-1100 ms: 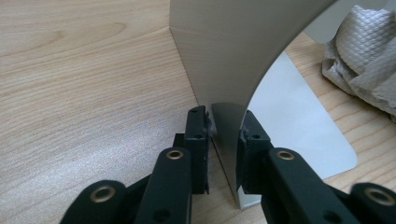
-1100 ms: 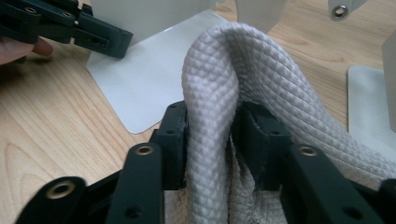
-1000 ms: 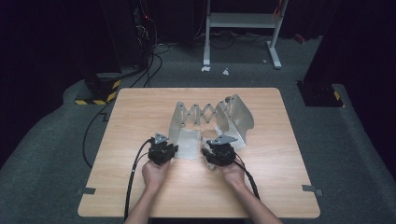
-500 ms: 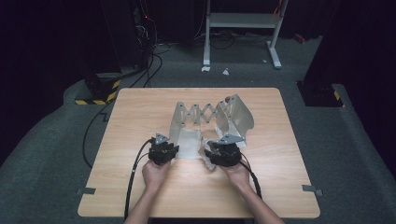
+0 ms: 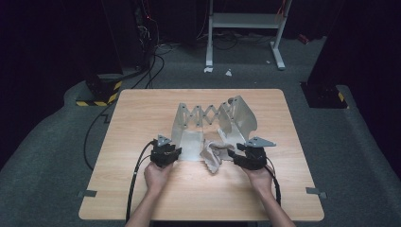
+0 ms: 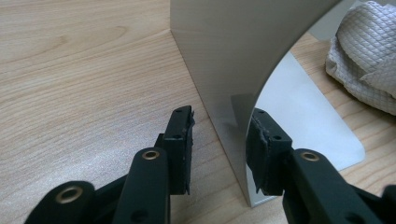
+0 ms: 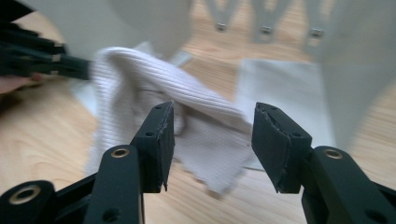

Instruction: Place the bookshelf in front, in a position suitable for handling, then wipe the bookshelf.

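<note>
Cloth (image 5: 211, 152) lies crumpled between the two upright plates of the metal rack (image 5: 211, 118), partly on the rack's flat base sheets and spilling toward your edge of the table (image 5: 142, 113). Your right gripper (image 5: 236, 153) sits just beside the rack's right plate with its jaws spread and nothing clamped; they have just been opening, and the cloth (image 7: 187, 121) hangs loose ahead of them. Your left gripper (image 6: 219, 140) straddles the front edge of the rack's left plate (image 6: 233, 70), jaws easing apart, pads not pressing the metal. Steady the rack first, then bring the right jaws low onto a single fold nearest the rack's front, closing on fabric alone, not the base sheet.
</note>
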Motion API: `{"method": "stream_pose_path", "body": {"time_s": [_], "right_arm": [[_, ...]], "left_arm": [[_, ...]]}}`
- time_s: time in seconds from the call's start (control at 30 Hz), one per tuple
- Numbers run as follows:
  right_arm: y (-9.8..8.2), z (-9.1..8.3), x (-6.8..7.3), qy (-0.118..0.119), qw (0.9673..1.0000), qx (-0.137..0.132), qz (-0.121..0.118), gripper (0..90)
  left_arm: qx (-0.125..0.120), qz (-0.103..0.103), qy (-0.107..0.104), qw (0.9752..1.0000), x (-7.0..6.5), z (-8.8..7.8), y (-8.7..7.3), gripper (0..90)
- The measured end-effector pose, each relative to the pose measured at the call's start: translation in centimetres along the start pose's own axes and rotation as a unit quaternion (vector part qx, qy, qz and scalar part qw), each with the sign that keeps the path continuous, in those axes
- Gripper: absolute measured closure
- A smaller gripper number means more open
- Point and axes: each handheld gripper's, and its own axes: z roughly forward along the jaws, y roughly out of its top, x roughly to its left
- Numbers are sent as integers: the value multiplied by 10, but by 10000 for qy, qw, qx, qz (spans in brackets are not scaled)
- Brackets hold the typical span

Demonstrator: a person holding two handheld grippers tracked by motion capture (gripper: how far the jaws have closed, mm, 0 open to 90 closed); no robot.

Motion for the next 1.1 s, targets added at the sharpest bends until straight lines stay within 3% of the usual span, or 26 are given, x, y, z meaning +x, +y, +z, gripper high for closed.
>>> {"method": "stream_pose_path", "body": {"time_s": [0.1,0.23,0.3,0.4,0.63,0.8,0.97,1.07,1.1], "right_arm": [[-5,-2,-15,-320,9994,13,136,518],[-10,2,-31,-769,9967,34,262,622],[-12,6,-39,-1041,9942,32,253,626],[-11,15,-48,-1209,9921,104,312,619],[-12,28,-58,-1291,9907,151,413,607],[-16,35,-62,-1224,9911,220,466,618],[-17,39,-63,-1178,9914,196,527,658],[-17,39,-62,-1197,9916,207,455,683],[-17,40,-61,-1227,9911,378,359,710]], "left_arm": [[-2,-2,17,10000,0,0,0,613],[-1,-1,25,10000,0,0,0,608],[0,-1,36,10000,0,0,0,605],[-2,-8,42,10000,0,0,0,599],[2,-1,50,10000,0,0,0,591],[1,-5,59,10000,-1,0,0,589],[0,3,72,10000,-1,0,0,533],[23,76,68,9999,-2,0,0,505],[35,115,35,9999,-1,0,0,495]]}}
